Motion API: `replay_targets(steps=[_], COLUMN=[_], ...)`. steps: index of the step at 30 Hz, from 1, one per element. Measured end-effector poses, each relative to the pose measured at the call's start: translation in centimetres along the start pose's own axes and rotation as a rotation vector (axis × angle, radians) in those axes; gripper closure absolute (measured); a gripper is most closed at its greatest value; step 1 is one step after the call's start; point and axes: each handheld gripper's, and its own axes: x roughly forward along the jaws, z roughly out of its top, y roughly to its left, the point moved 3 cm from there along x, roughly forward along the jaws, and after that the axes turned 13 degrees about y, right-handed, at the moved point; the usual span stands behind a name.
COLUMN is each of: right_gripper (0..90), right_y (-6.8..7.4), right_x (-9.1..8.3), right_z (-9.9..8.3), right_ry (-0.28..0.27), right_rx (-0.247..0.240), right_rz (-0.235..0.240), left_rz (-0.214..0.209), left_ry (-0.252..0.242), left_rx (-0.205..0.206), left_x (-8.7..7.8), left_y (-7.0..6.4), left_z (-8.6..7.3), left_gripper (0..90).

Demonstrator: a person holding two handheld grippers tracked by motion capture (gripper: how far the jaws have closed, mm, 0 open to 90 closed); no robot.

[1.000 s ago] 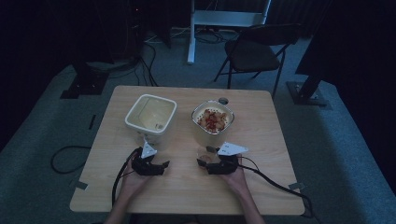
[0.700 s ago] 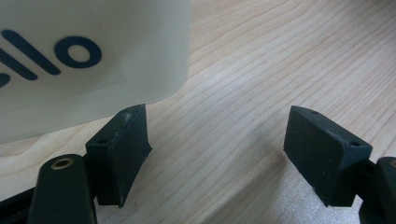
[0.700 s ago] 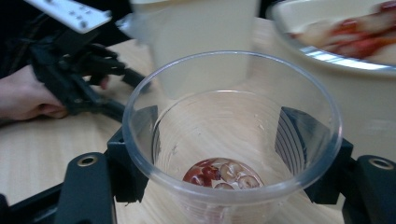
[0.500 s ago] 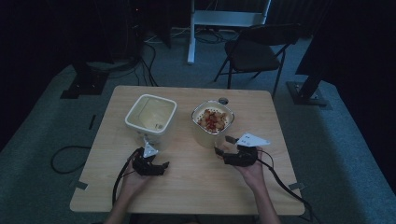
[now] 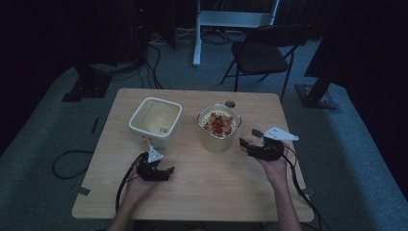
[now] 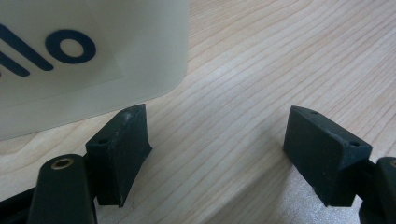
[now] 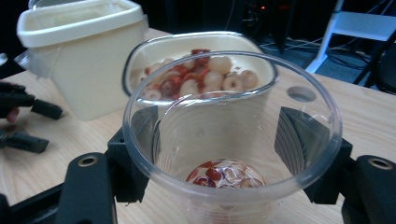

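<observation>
The right hand-held gripper has shifted rightward and up from the counter edge over the last second, and is now grasping a clear cup just beside the filled tub; scooping looks imminent. The left hand-held gripper is resting, jaws spread, against the empty tub. The right gripper view is showing pieces already lying in the cup.

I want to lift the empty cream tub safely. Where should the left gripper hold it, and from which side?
Take the cream tub by its near wall at the rim, from above on the person's side, one jaw inside, one outside. It stands upright, seems open-topped, and looks too broad for the open left gripper to span.
</observation>
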Motion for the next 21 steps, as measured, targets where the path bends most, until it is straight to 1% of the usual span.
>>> replay_targets(steps=[6,10,13,18,21], right_gripper=[30.9,30.9,30.8,30.8,30.9], right_y=[-0.7,-0.9,-1.4,-2.1,-2.7], right_x=[-0.3,-0.3,-0.5,-0.6,-0.7], right_z=[0.6,1.1,1.9,2.7,3.5], right_ry=[-0.006,-0.002,-0.001,-0.004,-0.008], right_rx=[0.021,0.012,0.001,0.009,0.013], right_rz=[-0.014,-0.025,-0.042,-0.061,-0.079], left_rz=[0.003,0.005,0.007,0.008,0.008], left_ry=[0.001,0.001,0.001,0.002,0.004], left_rx=[0.001,0.004,0.005,0.006,0.008], left_x=[0.0,0.0,0.0,0.0,0.0], left_y=[0.0,-0.1,0.0,0.0,0.0], left_z=[0.0,0.0,0.0,0.0,0.0], left_gripper=[22.9,22.9,23.0,23.0,23.0])
